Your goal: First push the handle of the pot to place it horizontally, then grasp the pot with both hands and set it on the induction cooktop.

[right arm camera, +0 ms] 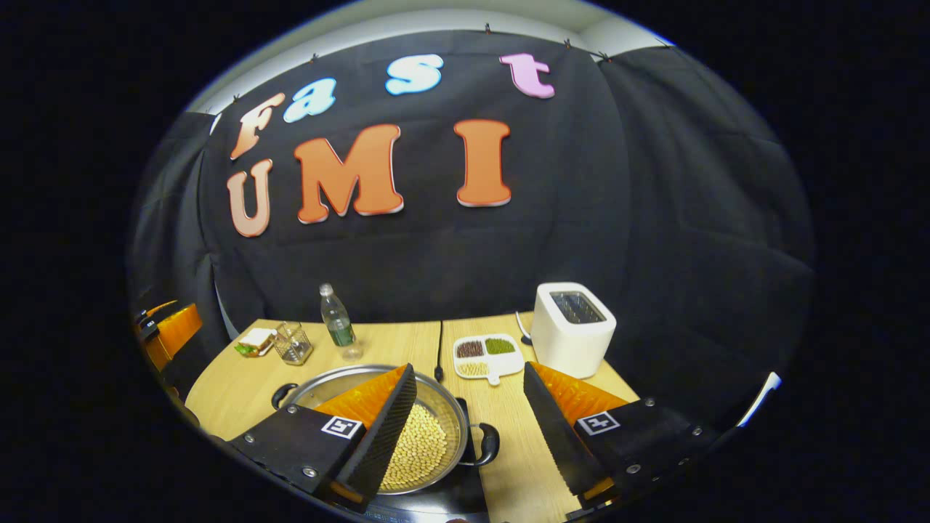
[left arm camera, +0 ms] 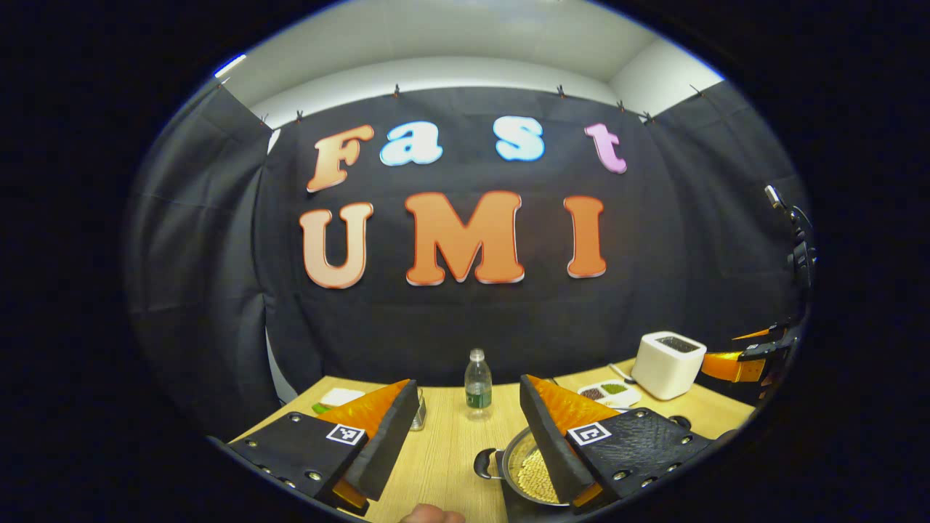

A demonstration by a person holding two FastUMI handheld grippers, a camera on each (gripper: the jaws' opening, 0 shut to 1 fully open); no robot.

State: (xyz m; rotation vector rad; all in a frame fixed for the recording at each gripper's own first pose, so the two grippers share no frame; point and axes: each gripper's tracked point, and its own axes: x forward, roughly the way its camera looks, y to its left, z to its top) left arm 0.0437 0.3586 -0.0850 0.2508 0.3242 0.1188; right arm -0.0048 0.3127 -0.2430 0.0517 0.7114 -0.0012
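The pot, with pale beans in it, sits at the near edge of the worktop on a dark surface that may be the cooktop. The right gripper hangs above it, fingers spread wide and holding nothing, astride the pot's right handle. The left gripper is likewise spread and empty near the left handle. A water bottle, toaster and divided dish stand toward the back edge.

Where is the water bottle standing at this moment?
In the right gripper view, the water bottle stands upright at the table's back edge, before the black cloth, right of the glass and behind the pot.
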